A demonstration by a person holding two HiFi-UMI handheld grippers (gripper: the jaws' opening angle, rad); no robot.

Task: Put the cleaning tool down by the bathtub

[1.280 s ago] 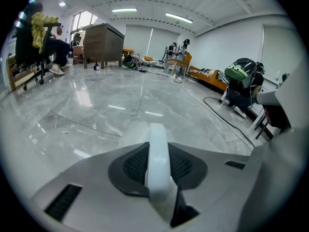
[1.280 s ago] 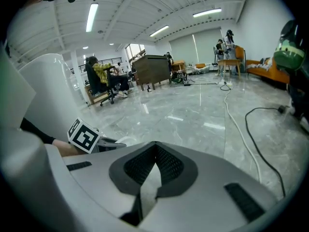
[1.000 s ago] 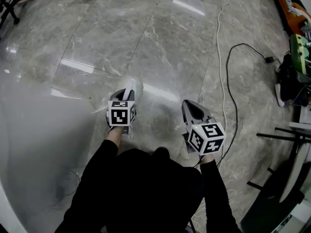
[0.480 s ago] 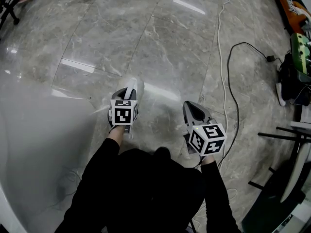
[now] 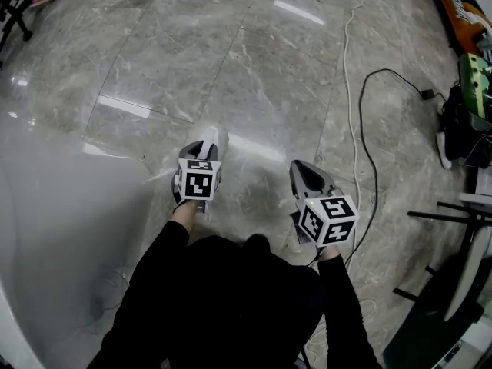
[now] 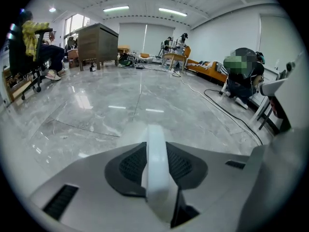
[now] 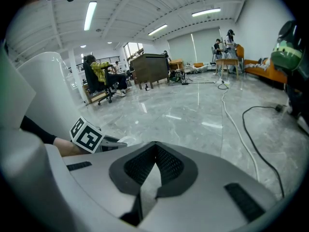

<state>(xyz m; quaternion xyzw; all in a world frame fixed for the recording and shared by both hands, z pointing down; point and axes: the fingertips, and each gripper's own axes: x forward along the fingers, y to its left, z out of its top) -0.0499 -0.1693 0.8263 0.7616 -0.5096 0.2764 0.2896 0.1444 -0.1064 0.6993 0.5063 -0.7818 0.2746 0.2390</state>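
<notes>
My left gripper [image 5: 207, 143] is shut on the cleaning tool [image 5: 218, 135], a white handle-like piece that sticks out ahead of the jaws. In the left gripper view this white piece [image 6: 157, 170] runs up between the dark pads [image 6: 129, 164], and its far end is hidden. The bathtub [image 5: 54, 229], a smooth white-grey curved wall, fills the left of the head view just left of that gripper. My right gripper [image 5: 306, 169] hovers over the marble floor beside it, jaws shut [image 7: 155, 148] with nothing between them. The bathtub's white side [image 7: 46, 86] rises at the left of the right gripper view.
A white cable [image 5: 347, 91] and a black cable [image 5: 374, 167] run across the grey marble floor on the right. Black stands [image 5: 450, 214] and bags [image 5: 469, 121] crowd the right edge. Farther off are a wooden desk [image 6: 98, 41] and an office chair [image 6: 31, 52].
The left gripper with the tool has drifted slightly to the right. The right gripper has stayed where it was.
</notes>
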